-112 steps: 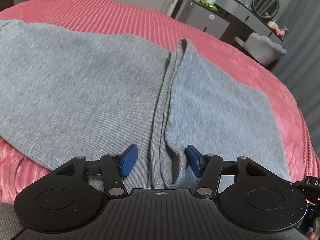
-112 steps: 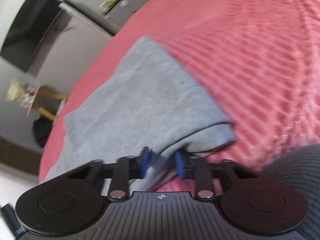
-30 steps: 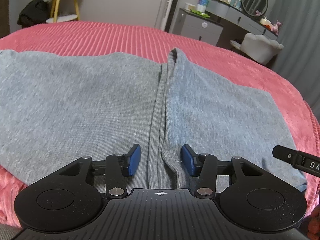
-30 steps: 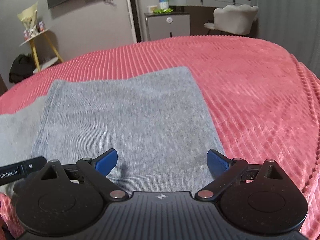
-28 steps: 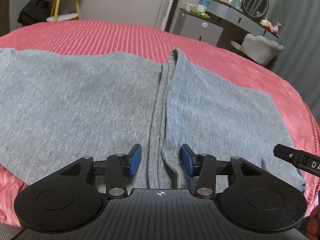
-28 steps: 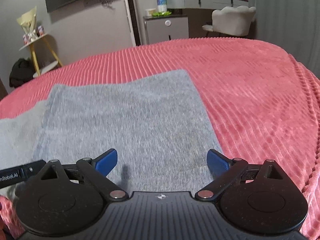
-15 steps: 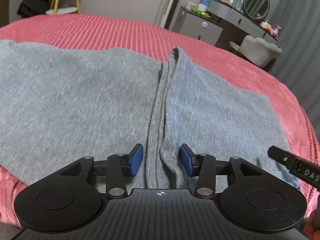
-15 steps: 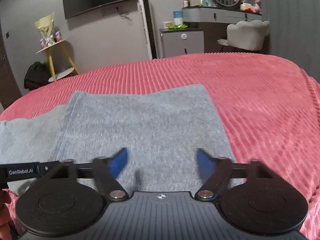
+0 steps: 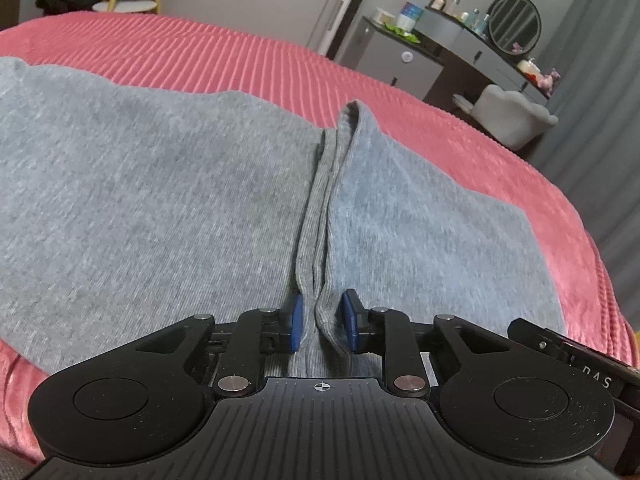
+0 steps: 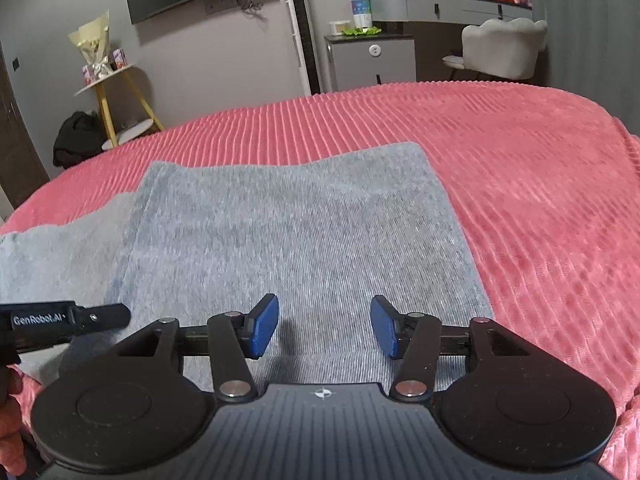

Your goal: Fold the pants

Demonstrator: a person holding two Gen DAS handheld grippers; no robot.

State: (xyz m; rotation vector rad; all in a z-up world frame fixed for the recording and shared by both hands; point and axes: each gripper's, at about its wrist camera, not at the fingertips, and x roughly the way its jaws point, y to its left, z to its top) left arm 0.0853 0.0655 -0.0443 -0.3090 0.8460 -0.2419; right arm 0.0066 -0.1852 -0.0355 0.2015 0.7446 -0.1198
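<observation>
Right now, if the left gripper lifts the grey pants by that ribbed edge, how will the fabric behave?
The grey pants would likely drape limply: they lie flat, following the red bedspread. The ribbed edge looks stretchy. The knit seems light, so the layer folded over may slide off as the left gripper lifts.

The left gripper (image 9: 322, 322) was held low, its blue pads (image 9: 296, 322) narrowly parted. The right gripper (image 10: 325, 330) was held level, jaws spread wide.

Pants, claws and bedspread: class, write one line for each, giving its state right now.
Pants: lying flat, one end folded over, hem ridge raised.
Left claw: narrowed around the hem ridge, grip uncertain.
Right claw: open, holding nothing, over the folded part.
Bedspread: spread flat beneath the pants.
</observation>
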